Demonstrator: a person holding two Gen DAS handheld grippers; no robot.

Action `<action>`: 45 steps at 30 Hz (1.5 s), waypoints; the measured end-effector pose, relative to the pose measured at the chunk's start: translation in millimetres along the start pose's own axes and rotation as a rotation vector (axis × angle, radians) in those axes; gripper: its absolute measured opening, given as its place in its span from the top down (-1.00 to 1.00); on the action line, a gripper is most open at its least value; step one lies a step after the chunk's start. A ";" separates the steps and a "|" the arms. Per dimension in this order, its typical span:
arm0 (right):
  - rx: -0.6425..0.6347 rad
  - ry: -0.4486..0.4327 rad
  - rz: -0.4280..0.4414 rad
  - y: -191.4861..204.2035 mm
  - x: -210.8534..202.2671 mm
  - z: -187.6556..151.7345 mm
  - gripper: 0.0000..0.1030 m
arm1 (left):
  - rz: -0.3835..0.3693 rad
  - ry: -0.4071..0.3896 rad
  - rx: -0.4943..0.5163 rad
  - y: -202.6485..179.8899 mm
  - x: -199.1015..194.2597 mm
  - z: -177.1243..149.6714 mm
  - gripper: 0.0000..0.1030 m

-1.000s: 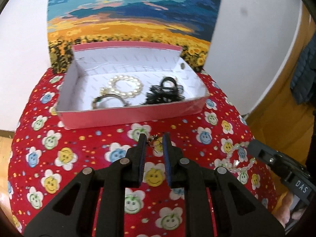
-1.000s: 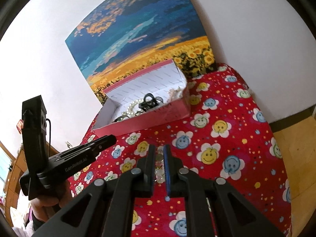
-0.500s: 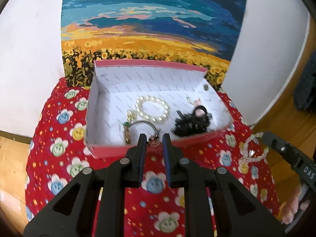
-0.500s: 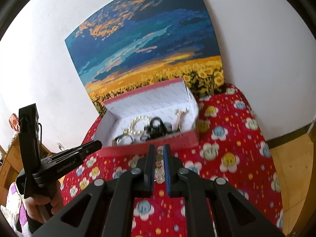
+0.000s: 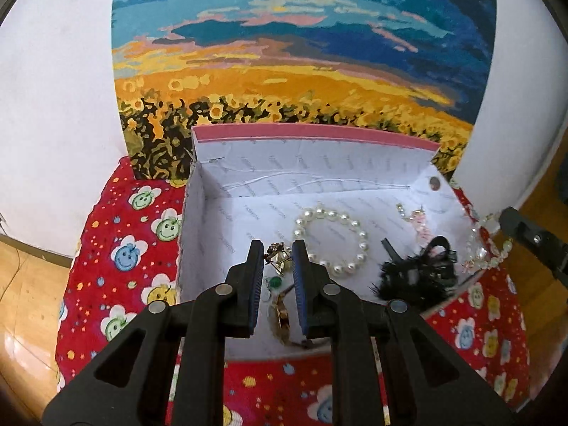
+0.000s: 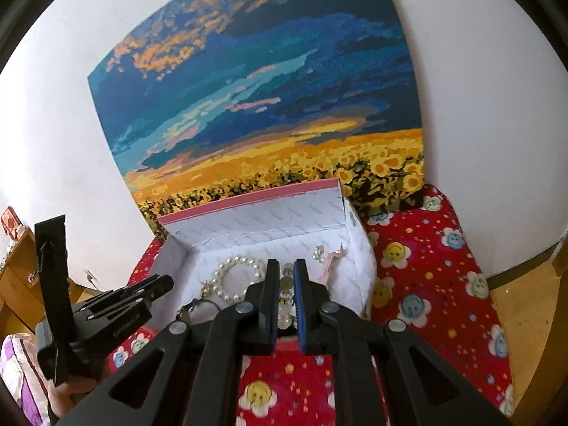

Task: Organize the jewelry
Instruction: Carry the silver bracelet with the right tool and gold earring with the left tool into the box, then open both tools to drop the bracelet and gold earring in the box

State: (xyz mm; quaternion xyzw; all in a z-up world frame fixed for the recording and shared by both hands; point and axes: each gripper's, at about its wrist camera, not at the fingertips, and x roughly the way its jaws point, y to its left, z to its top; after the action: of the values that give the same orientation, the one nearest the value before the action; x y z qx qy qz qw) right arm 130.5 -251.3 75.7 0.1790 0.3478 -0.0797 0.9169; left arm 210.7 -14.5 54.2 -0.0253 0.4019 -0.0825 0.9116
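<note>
A pink box (image 5: 312, 131) with a white inside sits on the red flowered cloth (image 5: 117, 248). My left gripper (image 5: 277, 255) hangs over the box's near left part, shut on a small gold earring (image 5: 276, 250). Inside lie a pearl bracelet (image 5: 332, 241), a gold bangle with a green stone (image 5: 280, 316), a black fuzzy hair tie (image 5: 415, 277) and a pink crystal earring (image 5: 420, 225). My right gripper (image 6: 285, 273) is over the box's near edge, shut on a clear beaded bracelet (image 6: 284, 300), which also shows as the bracelet (image 5: 486, 254) at the box's right corner.
A sunflower-field painting (image 5: 301, 71) leans on the white wall right behind the box (image 6: 248, 200). The left gripper (image 6: 163, 284) and the hand holding it fill the lower left of the right wrist view. The round table's edge drops to a wooden floor (image 6: 525, 305).
Both grippers have travelled forward from above the cloth to above the box, each still carrying its piece. The box now looms larger in both views.
</note>
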 end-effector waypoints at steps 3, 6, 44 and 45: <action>0.005 0.015 -0.005 -1.2 17.3 1.9 0.82 | -0.001 0.007 -0.006 1.8 11.3 -0.4 0.72; 0.004 0.024 -0.028 -3.3 32.2 1.0 0.82 | 0.008 0.012 -0.006 2.5 21.7 -3.5 0.72; -0.004 -0.009 0.023 10.3 1.9 -16.5 -0.13 | 0.006 0.058 0.016 -4.2 -12.2 -28.4 0.70; -0.005 -0.005 0.023 10.8 -0.5 -19.2 -0.13 | 0.002 0.060 0.015 -3.3 -15.4 -30.3 0.70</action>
State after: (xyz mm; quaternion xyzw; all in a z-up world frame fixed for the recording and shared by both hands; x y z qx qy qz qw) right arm 121.4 -234.0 65.6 0.1807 0.3434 -0.0688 0.9191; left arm 177.7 -14.5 45.3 -0.0157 0.4283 -0.0851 0.8995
